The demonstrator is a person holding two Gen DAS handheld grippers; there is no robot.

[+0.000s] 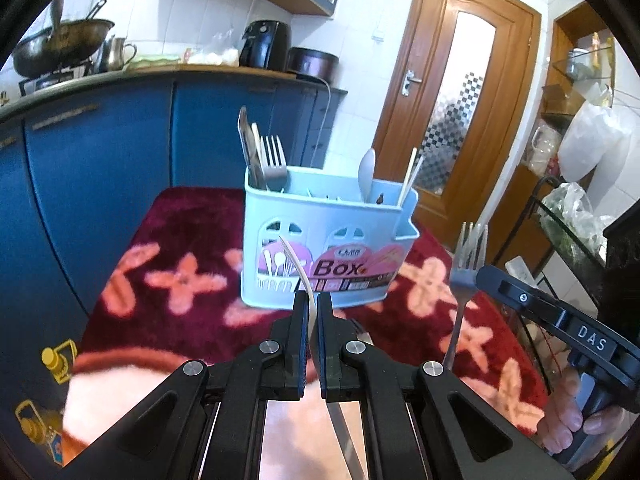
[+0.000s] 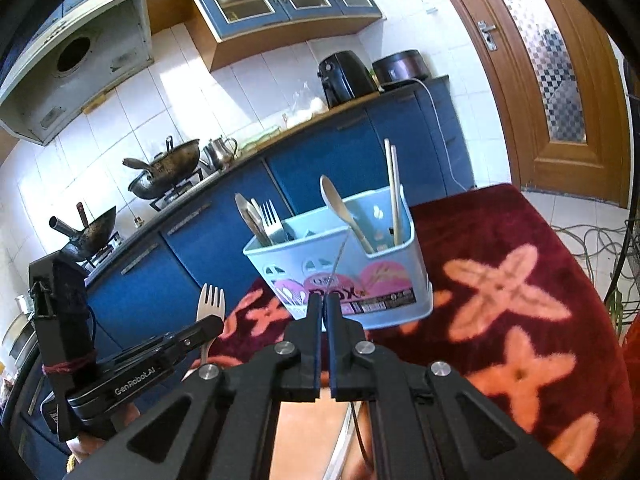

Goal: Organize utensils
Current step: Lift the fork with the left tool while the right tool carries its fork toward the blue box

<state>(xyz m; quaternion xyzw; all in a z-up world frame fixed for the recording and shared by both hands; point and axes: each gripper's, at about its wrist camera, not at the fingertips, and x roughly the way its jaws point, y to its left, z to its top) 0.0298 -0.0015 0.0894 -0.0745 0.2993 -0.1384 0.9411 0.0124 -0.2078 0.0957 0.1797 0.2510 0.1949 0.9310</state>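
We count two grippers, each clamped on one fork. The left gripper (image 1: 313, 300) pinches a pale fork (image 2: 211, 307) seen edge-on in its own view; from the right wrist view its tines stand upright above the black fingers. The right gripper (image 2: 323, 300) holds the second fork (image 1: 469, 258), a metal one, likewise thin and edge-on between its own jaws and plainly upright in the left wrist view.

Ahead of both sits one light blue utensil box (image 1: 328, 248) on the table (image 1: 192, 240), which wears a dark red cloth with orange flowers. In the box we count one fork (image 1: 275, 160) standing beside some dark-handled pieces we cannot number, one spoon (image 1: 367, 172) nearer the middle, and two chopsticks (image 1: 411, 172) in the end compartment. Both held forks hang apart from the box.

On the far counter we make out two woks (image 2: 168, 168).
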